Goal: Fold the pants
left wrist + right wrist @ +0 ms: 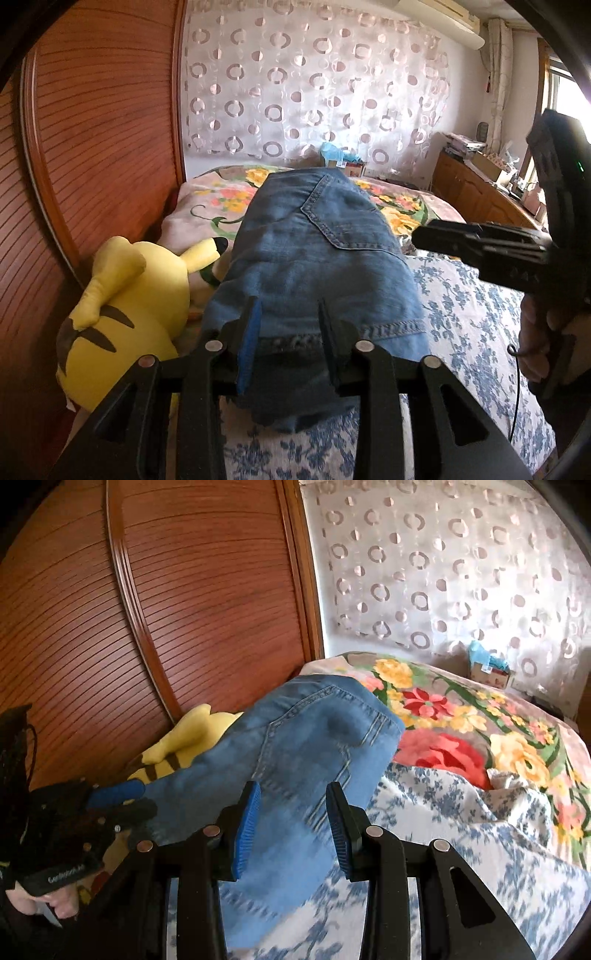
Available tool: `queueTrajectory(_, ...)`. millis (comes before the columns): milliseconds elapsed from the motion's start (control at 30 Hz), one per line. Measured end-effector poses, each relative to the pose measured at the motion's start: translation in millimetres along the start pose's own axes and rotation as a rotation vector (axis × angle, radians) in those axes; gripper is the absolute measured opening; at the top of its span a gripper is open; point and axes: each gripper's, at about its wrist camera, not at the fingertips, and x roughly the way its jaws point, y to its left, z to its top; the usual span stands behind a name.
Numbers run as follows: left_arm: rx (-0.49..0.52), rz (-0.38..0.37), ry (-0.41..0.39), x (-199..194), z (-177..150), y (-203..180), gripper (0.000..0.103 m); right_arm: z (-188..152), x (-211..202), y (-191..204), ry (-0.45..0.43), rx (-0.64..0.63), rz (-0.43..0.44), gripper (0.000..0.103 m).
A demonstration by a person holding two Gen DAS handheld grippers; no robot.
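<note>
The bed (480,317) with its blue-flowered sheet carries the folded blue jeans (314,258), which lie along it beside the wooden wardrobe doors (92,147) and touch a yellow plush toy (136,295). The left gripper (288,332) has its jaws apart over the near hem of the jeans, not pinching the cloth. The right gripper (291,812) is also parted, hovering above the denim.

Folded pants (314,258) on the bed (480,325), plush toy (125,310) to their left, against the wooden headboard (103,129), curtain (314,81) behind
</note>
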Motion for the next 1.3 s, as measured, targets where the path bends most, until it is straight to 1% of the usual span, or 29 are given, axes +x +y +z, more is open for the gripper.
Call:
queueTrajectory(33,0.002,0.000,-0.006,-4,-1,-1,0.043,-4,-6,2,-0.006,0.001,-0.007,0.037)
queueTrajectory(67,0.004,-0.002,-0.012,-8,-2,-2,0.044,-6,-11,4,-0.011,0.000,-0.011,0.037)
queueTrajectory(167,0.006,-0.012,-0.024,-21,-3,-4,0.046,-15,-23,7,-0.019,0.007,-0.013,0.037)
queueTrajectory(200,0.005,-0.016,-0.026,-25,-4,-5,0.049,-18,-27,7,-0.021,0.010,-0.016,0.037)
queueTrajectory(300,0.010,-0.025,-0.037,-37,-6,-9,0.050,-24,-38,10,-0.029,0.011,-0.025,0.037)
queueTrajectory(333,0.012,-0.026,-0.040,-40,-7,-10,0.057,-26,-42,10,-0.032,0.013,-0.026,0.037)
queueTrajectory(367,0.014,-0.029,-0.046,-44,-8,-11,0.063,-29,-45,11,-0.035,0.014,-0.026,0.037)
queueTrajectory(400,0.014,-0.034,-0.057,-49,-9,-12,0.071,-31,-50,11,-0.039,0.016,-0.028,0.037)
queueTrajectory(433,0.015,-0.037,-0.064,-52,-10,-14,0.075,-34,-53,12,-0.044,0.019,-0.029,0.037)
queueTrajectory(533,0.016,-0.042,-0.079,-64,-12,-17,0.082,-40,-63,15,-0.054,0.023,-0.031,0.037)
queueTrajectory(600,0.029,-0.048,-0.082,-70,-13,-22,0.084,-46,-72,17,-0.062,0.023,-0.032,0.039)
queueTrajectory(633,0.041,-0.043,-0.084,-74,-14,-25,0.090,-49,-77,19,-0.067,0.024,-0.031,0.039)
queueTrajectory(667,0.043,-0.038,-0.091,-78,-15,-27,0.091,-51,-81,20,-0.072,0.027,-0.032,0.039)
queueTrajectory(767,0.046,-0.008,-0.127,-92,-18,-32,0.092,-59,-94,22,-0.087,0.032,-0.033,0.039)
queueTrajectory(1033,0.066,-0.011,-0.169,-130,-24,-48,0.092,-79,-135,30,-0.130,0.036,-0.044,0.041)
queueTrajectory(1200,0.060,-0.018,-0.202,-150,-30,-57,0.093,-94,-166,37,-0.168,0.032,-0.057,0.048)
queueTrajectory(1300,0.053,0.010,-0.195,-157,-32,-64,0.093,-105,-182,41,-0.187,0.030,-0.072,0.052)
